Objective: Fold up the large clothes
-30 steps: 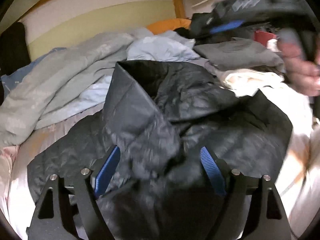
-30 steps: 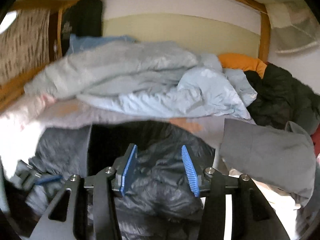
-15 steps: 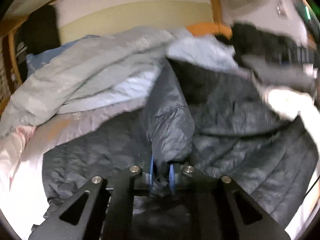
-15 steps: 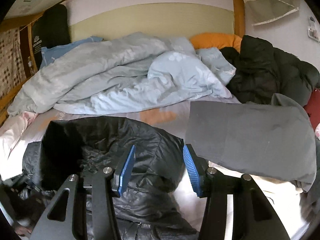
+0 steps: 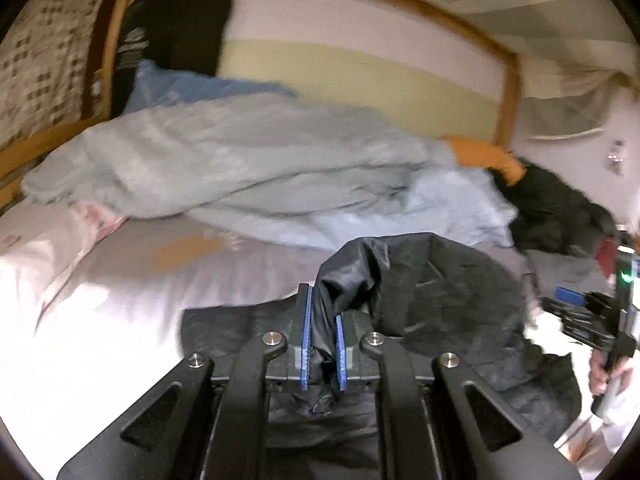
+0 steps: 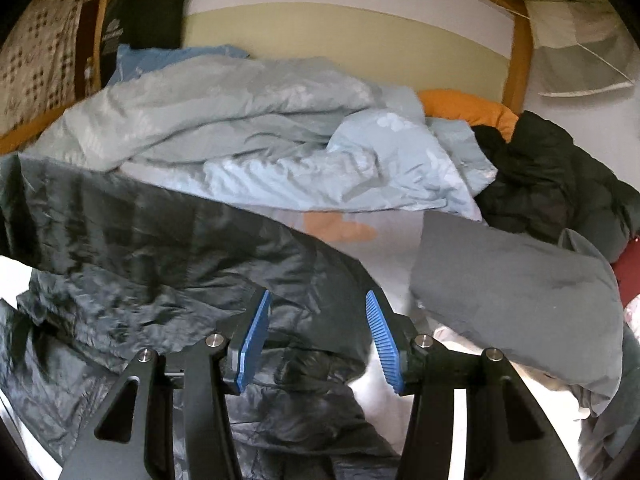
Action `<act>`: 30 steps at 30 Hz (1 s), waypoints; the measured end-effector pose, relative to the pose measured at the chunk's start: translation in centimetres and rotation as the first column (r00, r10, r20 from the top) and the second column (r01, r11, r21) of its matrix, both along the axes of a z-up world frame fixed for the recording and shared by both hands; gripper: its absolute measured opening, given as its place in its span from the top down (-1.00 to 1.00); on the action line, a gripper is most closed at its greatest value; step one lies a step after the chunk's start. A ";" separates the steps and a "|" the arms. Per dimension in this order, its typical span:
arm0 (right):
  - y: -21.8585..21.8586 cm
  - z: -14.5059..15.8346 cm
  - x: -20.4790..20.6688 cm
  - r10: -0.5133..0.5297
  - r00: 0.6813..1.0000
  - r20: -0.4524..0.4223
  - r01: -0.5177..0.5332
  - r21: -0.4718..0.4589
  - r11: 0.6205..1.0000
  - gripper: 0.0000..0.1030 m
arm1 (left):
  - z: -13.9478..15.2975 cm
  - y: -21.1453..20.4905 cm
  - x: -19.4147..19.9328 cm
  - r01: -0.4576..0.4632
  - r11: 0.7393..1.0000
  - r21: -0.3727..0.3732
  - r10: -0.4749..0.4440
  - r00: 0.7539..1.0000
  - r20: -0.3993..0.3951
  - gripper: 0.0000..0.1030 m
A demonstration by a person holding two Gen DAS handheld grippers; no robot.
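A black quilted jacket (image 5: 440,292) lies on the white bed sheet (image 5: 120,312). My left gripper (image 5: 322,340) is shut on a bunched fold of that jacket, and the fabric rises from the blue pads and drapes to the right. In the right wrist view the same jacket (image 6: 160,248) stretches up and to the left as a lifted flap. My right gripper (image 6: 316,340) hovers above the jacket's right part with its jaws apart and nothing pressed between the blue pads. The right gripper also shows at the far right edge of the left wrist view, held by a hand (image 5: 600,372).
A rumpled pale blue duvet (image 6: 260,132) fills the back of the bed. A folded grey garment (image 6: 512,292) lies right of the jacket, with a dark puffy coat (image 6: 560,184) and an orange pillow (image 6: 460,108) behind it. A wooden bed frame (image 6: 520,52) borders the wall.
My left gripper closed on a fold of the jacket, then lifted it up and to the left, so the fabric now stretches. My right gripper sank slightly, jaws unchanged.
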State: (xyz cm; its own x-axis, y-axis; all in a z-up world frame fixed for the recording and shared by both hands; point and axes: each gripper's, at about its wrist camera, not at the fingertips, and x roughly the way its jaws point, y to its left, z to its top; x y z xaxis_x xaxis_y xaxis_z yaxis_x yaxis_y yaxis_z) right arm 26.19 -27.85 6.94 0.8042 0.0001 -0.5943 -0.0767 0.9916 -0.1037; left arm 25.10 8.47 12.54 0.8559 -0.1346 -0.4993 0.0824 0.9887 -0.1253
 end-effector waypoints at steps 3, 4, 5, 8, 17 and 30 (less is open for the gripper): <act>0.5 -0.9 0.3 0.008 1.000 -0.027 -0.009 -0.016 1.000 -0.01 | -1.2 0.9 1.2 -0.094 0.995 0.045 0.096 0.994 -0.050 0.82; 0.6 -1.2 0.4 0.010 0.999 -0.035 -0.010 -0.016 1.000 -0.01 | -1.6 1.1 1.4 -0.131 0.989 0.065 0.135 0.989 -0.057 0.82; 0.7 -1.5 0.5 0.012 0.999 -0.045 -0.012 -0.013 1.000 -0.01 | -2.0 1.3 1.5 -0.170 0.982 0.081 0.175 0.983 -0.057 0.82; 0.8 -2.3 1.0 0.022 0.995 -0.093 -0.021 0.007 1.000 -0.01 | -3.3 1.6 2.1 -0.186 0.980 0.069 0.191 0.978 -0.085 0.84; 2.9 -5.5 1.7 0.051 0.950 -0.309 -0.094 -0.124 0.988 -0.07 | -5.2 -0.1 2.9 -0.124 0.982 0.145 0.145 0.979 -0.145 0.12; 1.5 -6.1 1.9 0.019 0.937 -0.349 -0.051 -0.082 0.995 -0.13 | -11.8 -2.1 7.3 -0.067 0.966 0.249 0.148 0.934 -0.325 -0.40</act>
State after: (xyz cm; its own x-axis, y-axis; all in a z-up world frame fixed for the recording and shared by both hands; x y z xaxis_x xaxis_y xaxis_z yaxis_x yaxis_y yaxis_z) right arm 28.08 -26.35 0.89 0.5484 -0.0406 -0.8352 -0.1579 0.9758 -0.1511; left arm 32.44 6.35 0.73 0.6333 0.1019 -0.7672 -0.0330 0.9940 0.1047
